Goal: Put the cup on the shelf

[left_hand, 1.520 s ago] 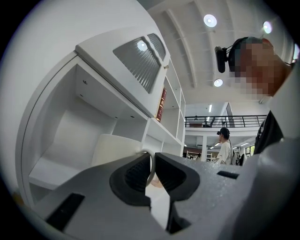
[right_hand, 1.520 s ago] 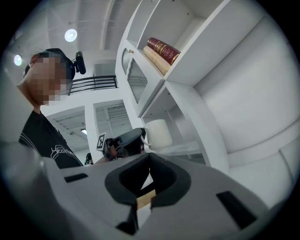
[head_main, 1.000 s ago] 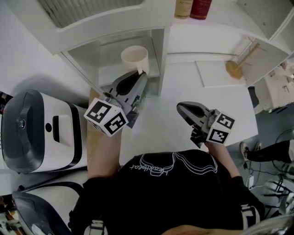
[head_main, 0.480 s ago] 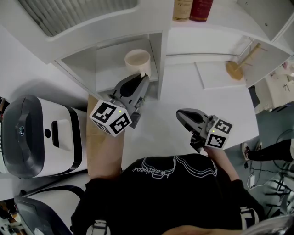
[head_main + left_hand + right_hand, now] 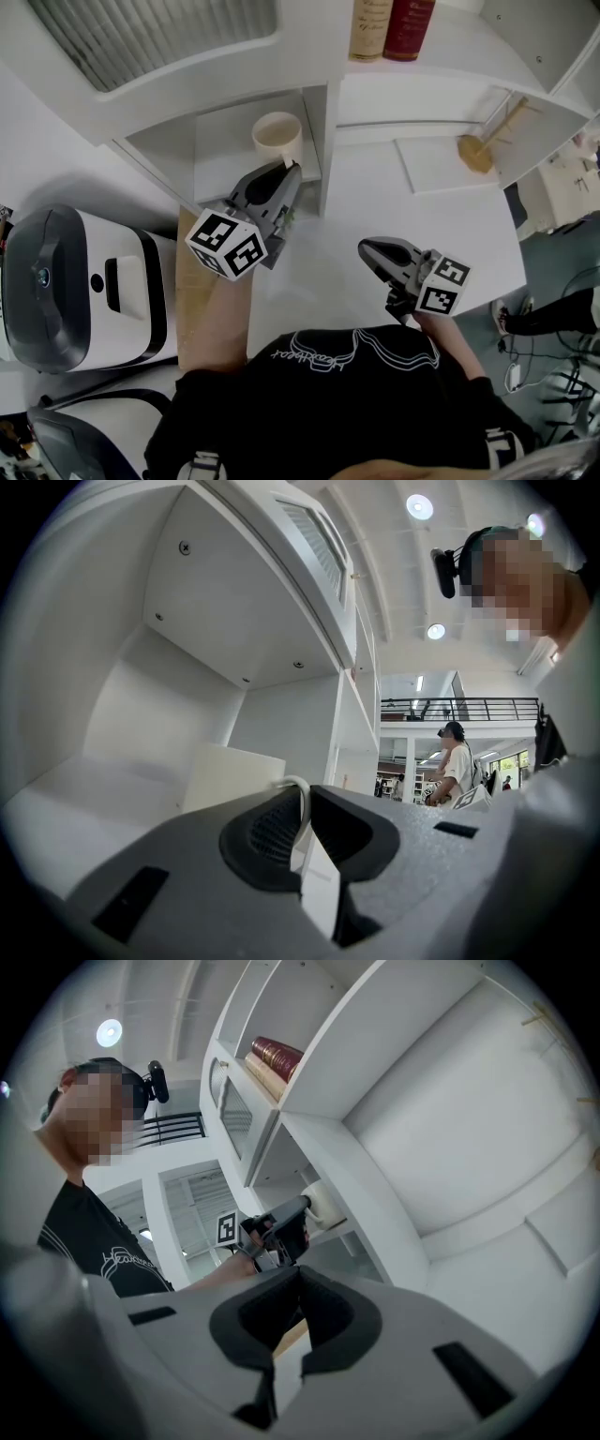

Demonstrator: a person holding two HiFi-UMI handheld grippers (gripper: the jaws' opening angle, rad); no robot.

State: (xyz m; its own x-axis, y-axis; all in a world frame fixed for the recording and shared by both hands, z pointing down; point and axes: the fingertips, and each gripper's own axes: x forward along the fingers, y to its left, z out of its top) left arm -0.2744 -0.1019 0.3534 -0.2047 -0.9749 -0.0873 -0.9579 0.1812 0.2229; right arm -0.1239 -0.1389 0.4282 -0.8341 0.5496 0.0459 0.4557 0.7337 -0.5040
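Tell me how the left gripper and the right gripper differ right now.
The left gripper is shut on the cup, by its handle; the right gripper is shut with nothing between its fingers. The left gripper reaches up to the shelf compartment; the right gripper hangs over the table, apart from the shelf. Both are grey and carry a marker cube.

Your head view looks steeply down onto shelf; your gripper views sit low, close, facing level; all three share shelf.
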